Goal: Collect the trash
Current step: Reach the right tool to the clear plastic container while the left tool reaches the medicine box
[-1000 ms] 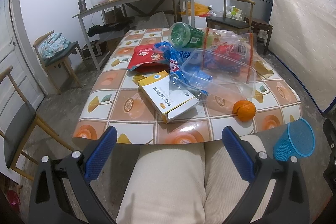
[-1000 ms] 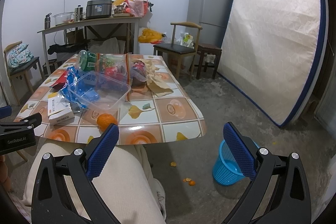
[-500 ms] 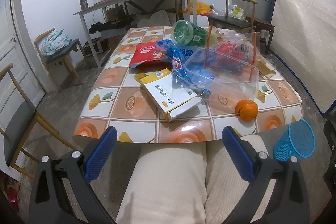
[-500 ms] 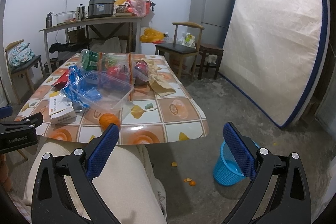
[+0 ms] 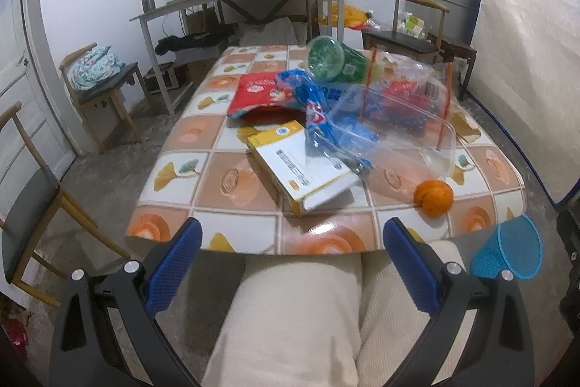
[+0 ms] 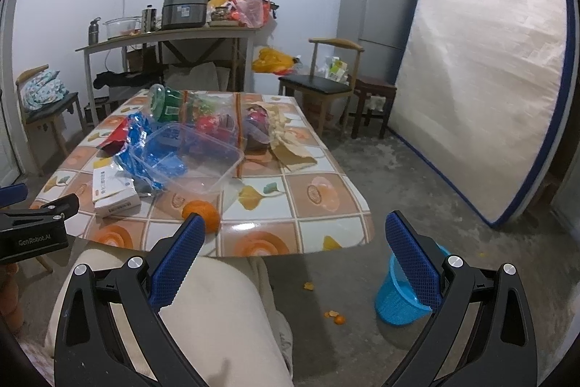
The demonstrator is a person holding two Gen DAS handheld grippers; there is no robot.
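Two grippers: both held low over the person's lap, short of the near table edge
Left gripper (image 5: 291,263): jaws spread wide, nothing between them; the blue pads frame cream trousers (image 5: 301,318)
Right gripper (image 6: 295,256): jaws likewise wide apart and holding nothing; its left pad overlaps the orange in this view
Table (image 5: 188,165): tiled-pattern top, trash heaped from the middle toward the far right
Yellow-and-white box (image 5: 301,169): lies flat, nearest the person, tucked partly under the blue wrapper
Blue wrapper (image 5: 319,118): crumpled, between the box and the clear plastic container (image 5: 402,140)
Red snack bag (image 5: 257,93): behind the box, open mouth toward the person
Green cup (image 5: 331,60): on its side at the far end of the heap (rim facing the camera)
Orange (image 5: 434,197): alone near the front right corner, apart from the heap
Blue basket (image 6: 402,292): on the floor just right of the table, with orange peel scraps (image 6: 335,316) lying beside it
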